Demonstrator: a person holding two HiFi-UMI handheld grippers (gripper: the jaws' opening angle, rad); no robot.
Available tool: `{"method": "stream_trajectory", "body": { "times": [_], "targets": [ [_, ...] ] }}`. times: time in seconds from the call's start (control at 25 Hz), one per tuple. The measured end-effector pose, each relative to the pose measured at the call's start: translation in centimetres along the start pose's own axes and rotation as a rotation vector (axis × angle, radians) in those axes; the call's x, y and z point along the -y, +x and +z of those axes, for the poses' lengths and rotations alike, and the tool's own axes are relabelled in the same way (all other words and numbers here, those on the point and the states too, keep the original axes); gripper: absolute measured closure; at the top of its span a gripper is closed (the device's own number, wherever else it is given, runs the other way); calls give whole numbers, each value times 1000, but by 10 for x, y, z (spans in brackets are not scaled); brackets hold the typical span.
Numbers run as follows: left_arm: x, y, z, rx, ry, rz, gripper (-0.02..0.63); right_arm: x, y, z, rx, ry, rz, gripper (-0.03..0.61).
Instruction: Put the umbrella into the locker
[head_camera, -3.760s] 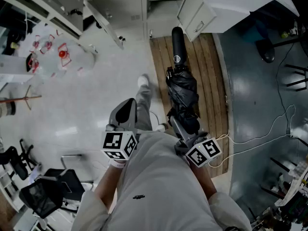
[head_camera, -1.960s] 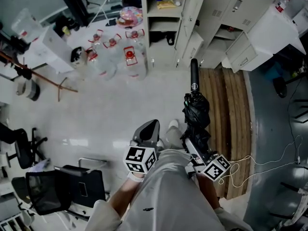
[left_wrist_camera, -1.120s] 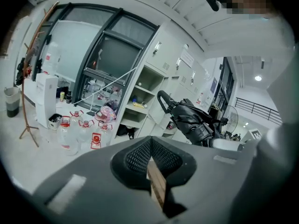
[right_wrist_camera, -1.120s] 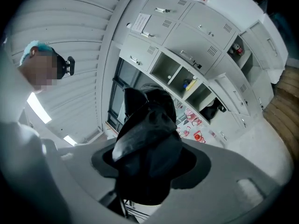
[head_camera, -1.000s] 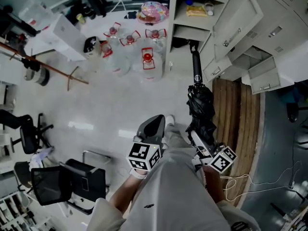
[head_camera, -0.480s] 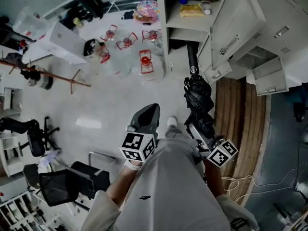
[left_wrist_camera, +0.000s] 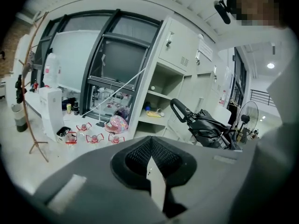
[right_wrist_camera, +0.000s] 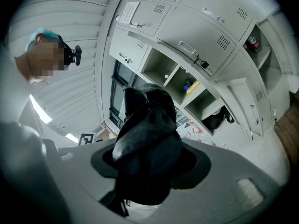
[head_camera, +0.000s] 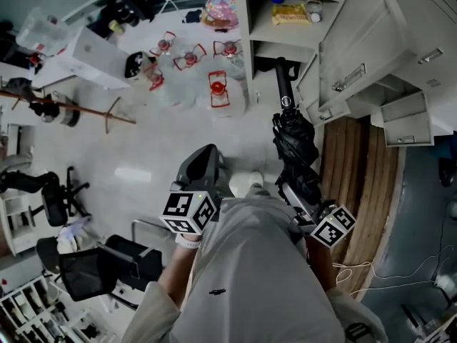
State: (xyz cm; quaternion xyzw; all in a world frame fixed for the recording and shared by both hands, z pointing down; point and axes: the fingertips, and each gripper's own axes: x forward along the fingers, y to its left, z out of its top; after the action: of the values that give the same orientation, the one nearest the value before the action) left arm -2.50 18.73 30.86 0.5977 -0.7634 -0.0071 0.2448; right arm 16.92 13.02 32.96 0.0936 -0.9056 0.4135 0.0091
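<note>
The room has a pale, glossy floor (head_camera: 143, 141) with a strip of wooden planking (head_camera: 357, 170) along its right side in the head view. A bank of grey metal lockers (head_camera: 371, 41) stands ahead, with several doors swung open. One open compartment holds a yellow packet (head_camera: 289, 16). Clear water jugs with red handles (head_camera: 218, 91) stand on the floor just left of the lockers. A black office chair (head_camera: 107, 266) stands at the lower left.

The right gripper (head_camera: 303, 202) is clamped on the folded black umbrella (head_camera: 294, 145). In the right gripper view, the bunched fabric fills the gap between the jaws, and both pads press on it. The umbrella extends roughly level from the gripper toward the lockers. Its black handle (head_camera: 283, 77) leads and points at an open lower compartment. The fabric body lies outside the locker. Whether the handle tip has crossed the opening cannot be told.

The left gripper (head_camera: 203, 168) is held beside the person's left leg, well apart from the umbrella. Its jaws are together with nothing between them.
</note>
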Motion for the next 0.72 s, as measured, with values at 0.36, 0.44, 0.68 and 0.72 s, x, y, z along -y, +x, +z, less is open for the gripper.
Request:
{"method": "stream_trajectory", "body": {
  "times": [0.36, 0.44, 0.68, 0.72],
  "targets": [
    [-42, 27, -2, -68, -17, -1, 597, 8, 20, -13, -20, 65, -58, 324],
    [-49, 38, -2, -96, -14, -25, 598, 10, 31, -13, -5, 84, -70, 324],
    [-57, 81, -3, -181, -20, -134, 597, 16, 68, -9, 27, 122, -99, 324],
    [-57, 90, -1, -193, -17, -158, 597, 17, 73, -9, 31, 127, -104, 324]
  ]
}}
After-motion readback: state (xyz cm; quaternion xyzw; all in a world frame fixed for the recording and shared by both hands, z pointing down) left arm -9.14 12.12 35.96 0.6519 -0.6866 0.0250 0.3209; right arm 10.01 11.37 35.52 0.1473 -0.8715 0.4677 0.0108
